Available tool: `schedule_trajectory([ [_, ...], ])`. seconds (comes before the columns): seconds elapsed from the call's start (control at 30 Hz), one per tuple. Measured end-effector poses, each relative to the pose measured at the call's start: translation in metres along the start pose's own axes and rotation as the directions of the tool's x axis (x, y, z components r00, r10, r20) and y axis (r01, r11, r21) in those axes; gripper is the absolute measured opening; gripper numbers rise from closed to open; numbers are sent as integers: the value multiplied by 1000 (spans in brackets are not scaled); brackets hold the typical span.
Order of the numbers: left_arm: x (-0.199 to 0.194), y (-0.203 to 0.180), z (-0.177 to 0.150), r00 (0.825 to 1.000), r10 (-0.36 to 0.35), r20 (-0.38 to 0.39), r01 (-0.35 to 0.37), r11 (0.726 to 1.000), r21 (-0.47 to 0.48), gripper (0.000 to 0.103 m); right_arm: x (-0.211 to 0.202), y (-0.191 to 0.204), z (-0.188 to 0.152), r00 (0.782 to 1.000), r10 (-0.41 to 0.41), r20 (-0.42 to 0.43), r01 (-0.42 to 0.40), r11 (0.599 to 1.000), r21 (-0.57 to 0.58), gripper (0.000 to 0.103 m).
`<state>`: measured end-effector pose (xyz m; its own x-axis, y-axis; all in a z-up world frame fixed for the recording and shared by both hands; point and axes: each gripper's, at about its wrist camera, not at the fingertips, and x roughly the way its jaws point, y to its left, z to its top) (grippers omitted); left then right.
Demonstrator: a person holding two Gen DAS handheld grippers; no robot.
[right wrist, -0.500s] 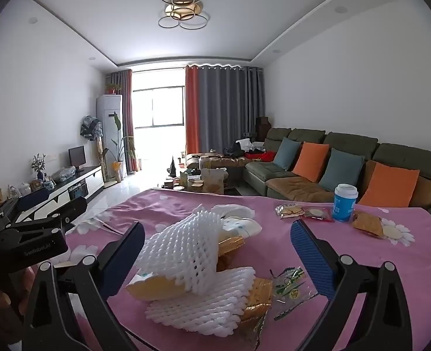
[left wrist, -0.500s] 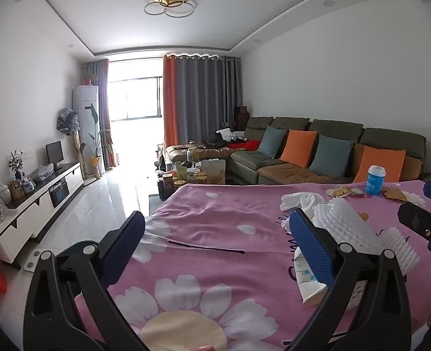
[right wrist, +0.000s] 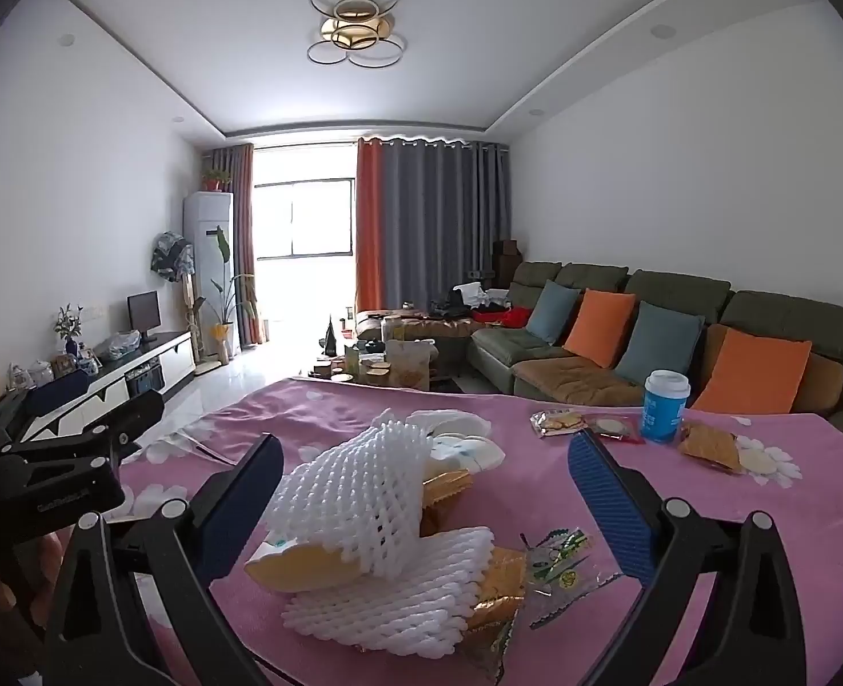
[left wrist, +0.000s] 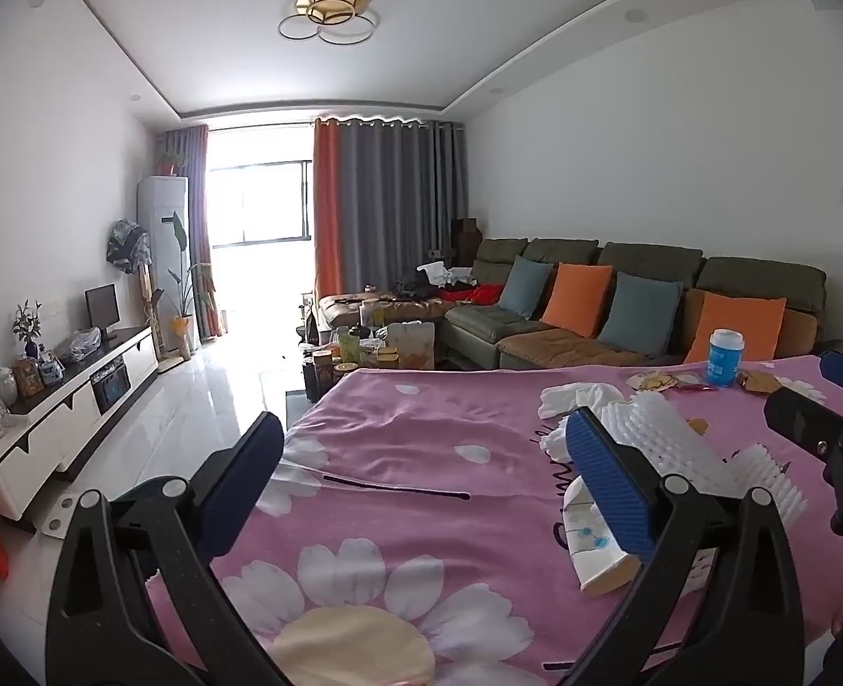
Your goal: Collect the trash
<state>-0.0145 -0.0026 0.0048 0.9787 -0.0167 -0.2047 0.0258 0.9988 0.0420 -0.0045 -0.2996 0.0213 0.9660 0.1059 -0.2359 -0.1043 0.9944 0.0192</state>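
A pile of trash lies on the pink flowered tablecloth [right wrist: 707, 520]: white foam fruit nets [right wrist: 358, 509], a folded paper carton [right wrist: 301, 569], gold wrappers [right wrist: 501, 589] and a clear green-printed wrapper [right wrist: 558, 557]. My right gripper [right wrist: 427, 503] is open, with the pile between its fingers, just above the table. My left gripper [left wrist: 421, 480] is open and empty over the cloth, left of the same foam nets [left wrist: 667, 440] and carton [left wrist: 592, 549]. The right gripper also shows at the right edge of the left wrist view [left wrist: 821, 429].
A blue paper cup [right wrist: 664, 406] stands at the far right of the table, with snack wrappers [right wrist: 558, 422] and a brown packet [right wrist: 707, 446] beside it. White crumpled tissue [left wrist: 575, 397] lies behind the pile. A black stick [left wrist: 398, 489] lies on the cloth. A sofa [right wrist: 650, 337] stands beyond.
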Motion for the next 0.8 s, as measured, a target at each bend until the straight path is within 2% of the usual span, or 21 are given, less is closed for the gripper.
schedule_trajectory([
  [0.8, -11, -6, -2, 999, -26, 20, 26, 1000, 13, 97, -4, -7, 1, 1000, -3, 5, 3, 1000, 24, 96],
])
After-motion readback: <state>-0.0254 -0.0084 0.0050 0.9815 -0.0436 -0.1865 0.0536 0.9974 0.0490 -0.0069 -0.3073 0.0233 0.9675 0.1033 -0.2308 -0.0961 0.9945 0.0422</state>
